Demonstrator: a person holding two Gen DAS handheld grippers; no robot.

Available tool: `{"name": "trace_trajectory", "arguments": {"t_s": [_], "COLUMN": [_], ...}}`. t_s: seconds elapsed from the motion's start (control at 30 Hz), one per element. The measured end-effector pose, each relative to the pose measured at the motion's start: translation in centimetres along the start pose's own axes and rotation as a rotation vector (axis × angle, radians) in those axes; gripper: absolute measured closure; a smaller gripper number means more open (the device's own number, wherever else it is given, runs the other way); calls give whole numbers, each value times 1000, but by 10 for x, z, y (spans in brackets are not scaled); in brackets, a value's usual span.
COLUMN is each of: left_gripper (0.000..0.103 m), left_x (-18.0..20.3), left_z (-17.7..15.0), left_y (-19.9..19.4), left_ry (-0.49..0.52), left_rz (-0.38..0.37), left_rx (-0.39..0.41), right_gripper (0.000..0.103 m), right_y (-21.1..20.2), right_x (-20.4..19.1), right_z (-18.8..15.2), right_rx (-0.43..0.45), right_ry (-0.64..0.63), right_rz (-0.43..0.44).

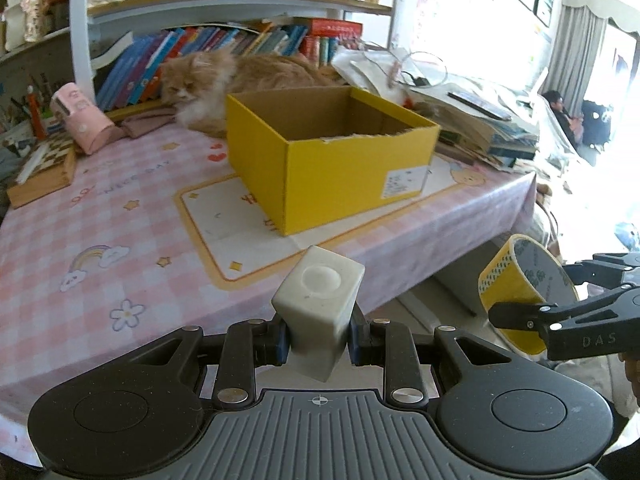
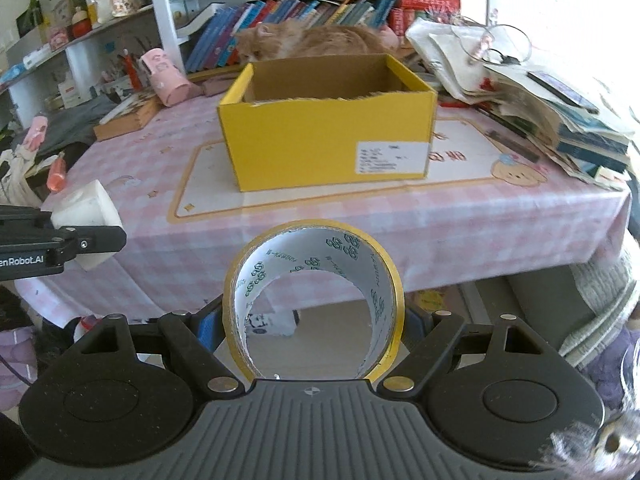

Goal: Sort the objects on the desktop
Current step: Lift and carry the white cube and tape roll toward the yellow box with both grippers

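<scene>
My left gripper (image 1: 318,346) is shut on a white block (image 1: 320,300) with a round dimple on its end, held tilted above the table's near edge. My right gripper (image 2: 312,330) is shut on a yellow tape roll (image 2: 314,302), held off the table's front edge. The roll also shows in the left wrist view (image 1: 524,292), and the block in the right wrist view (image 2: 86,216). An open yellow cardboard box (image 1: 332,160) stands on the pink checked tablecloth (image 1: 100,232) ahead of both grippers; it also shows in the right wrist view (image 2: 328,132). What I can see of its inside holds nothing.
An orange cat (image 1: 236,80) lies behind the box, before a row of books. A pink case (image 1: 82,120) and a wooden box (image 1: 44,176) sit at the left. A pile of books and papers (image 2: 532,96) fills the right side. A person (image 1: 564,114) sits far right.
</scene>
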State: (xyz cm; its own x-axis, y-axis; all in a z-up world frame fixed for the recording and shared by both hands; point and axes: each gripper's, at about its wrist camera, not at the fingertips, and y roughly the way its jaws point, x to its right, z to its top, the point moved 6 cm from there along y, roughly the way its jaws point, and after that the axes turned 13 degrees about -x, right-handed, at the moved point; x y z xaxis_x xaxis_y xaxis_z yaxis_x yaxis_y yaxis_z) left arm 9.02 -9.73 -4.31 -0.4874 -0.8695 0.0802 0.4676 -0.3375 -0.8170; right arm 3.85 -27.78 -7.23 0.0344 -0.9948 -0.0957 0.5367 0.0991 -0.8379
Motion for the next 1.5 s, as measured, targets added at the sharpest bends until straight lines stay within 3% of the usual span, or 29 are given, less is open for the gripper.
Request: {"name": "trace_trajectory", "arguments": {"t_s": [0.6,0.97,1.2,1.5], "left_gripper": [77,77,77,77], "left_x": [37,50,54,53], "left_z": [2,23,47,108], "left_y": [-2,1,14,32], "left_ry": [77,123,151,165], "left_rz": [-5,-34,-73,-123], "left_rx": [-12,11,32,116], "right_gripper": [22,22,22,22], "right_y": [-11,-14,-12,-10], "right_x": [25,42,54,67], "right_z": [-14,-19,-2,48], "right_rx": [-6,4,23,63], "right_ry": [58,113,133,123], "right_rz": [7,-8,-38,-63]}}
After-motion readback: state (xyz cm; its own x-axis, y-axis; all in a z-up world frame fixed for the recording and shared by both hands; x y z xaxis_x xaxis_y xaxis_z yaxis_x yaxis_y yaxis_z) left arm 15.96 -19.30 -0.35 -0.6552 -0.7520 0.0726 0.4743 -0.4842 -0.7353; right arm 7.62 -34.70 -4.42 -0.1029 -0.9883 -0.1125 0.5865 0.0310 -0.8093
